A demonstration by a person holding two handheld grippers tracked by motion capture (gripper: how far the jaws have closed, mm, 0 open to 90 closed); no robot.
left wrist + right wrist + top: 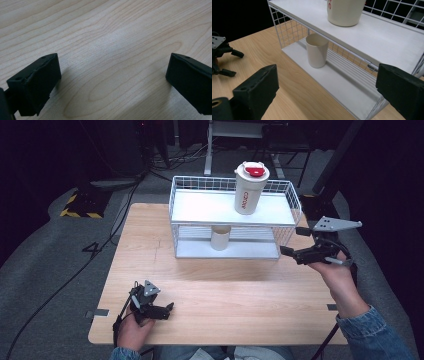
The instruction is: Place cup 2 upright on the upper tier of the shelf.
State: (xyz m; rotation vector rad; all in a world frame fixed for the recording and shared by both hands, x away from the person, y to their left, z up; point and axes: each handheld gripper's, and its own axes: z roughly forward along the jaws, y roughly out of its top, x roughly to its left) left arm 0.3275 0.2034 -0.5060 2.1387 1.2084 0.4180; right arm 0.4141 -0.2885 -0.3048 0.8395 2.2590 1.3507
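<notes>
A white wire rack (182,227) with two shelves stands at the back of the wooden table (150,235). On its top shelf stands a cream tumbler (250,190) with a red-and-white lid; its base shows in the right gripper view (344,12). A plain beige cup (220,238) (317,50) stands upright on the lower shelf. My right gripper (292,242) (327,92) is open, held at the rack's right front corner and pointing at it. My left gripper (169,311) (112,80) is open, low over bare wood near the table's front left, also visible as the left gripper (230,62).
Grey carpet surrounds the table. A yellow-and-black striped base (82,205) and cables (120,215) lie on the floor at the back left. A metal stand leg (209,150) rises behind the rack.
</notes>
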